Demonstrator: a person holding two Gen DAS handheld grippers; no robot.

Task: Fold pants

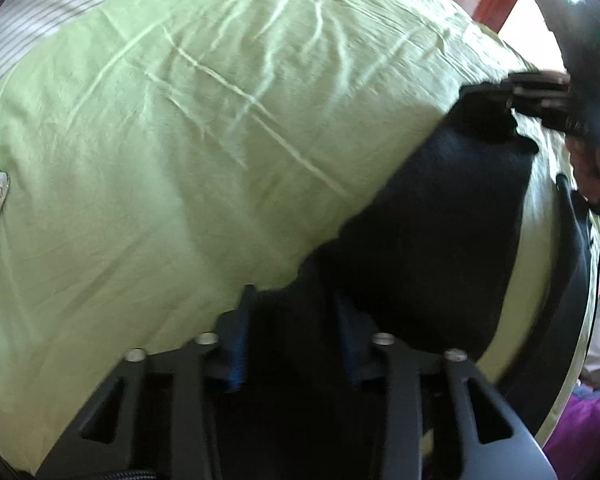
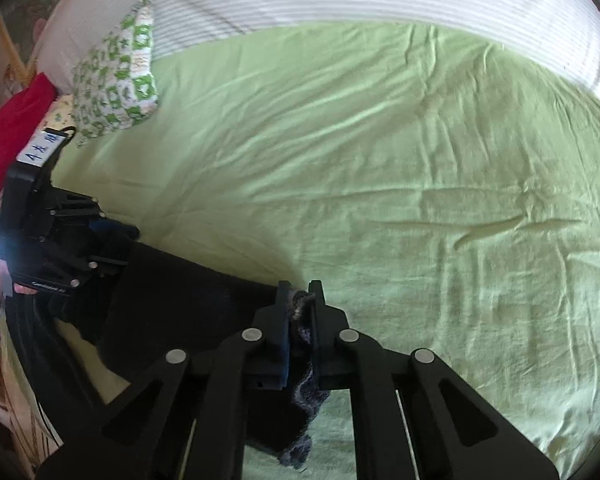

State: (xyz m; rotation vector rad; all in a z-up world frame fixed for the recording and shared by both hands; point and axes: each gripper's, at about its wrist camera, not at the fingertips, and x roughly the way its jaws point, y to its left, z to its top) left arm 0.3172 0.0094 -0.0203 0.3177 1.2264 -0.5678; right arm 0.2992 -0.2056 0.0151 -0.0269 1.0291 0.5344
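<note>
Both grippers (image 1: 292,312) (image 2: 300,292) clamp pants (image 2: 172,292).

A white label (image 2: 41,147) on top of the left gripper (image 2: 112,240) carries blue handwritten characters, too blurred to make out. Small white lettering (image 2: 46,286) on that gripper's body is unreadable too.

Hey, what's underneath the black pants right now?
The wrinkled green bedsheet shows all around the black pants, which both hand-held grippers hold by the fabric. What lies directly under the pants is covered, so anything there cannot be seen.
</note>
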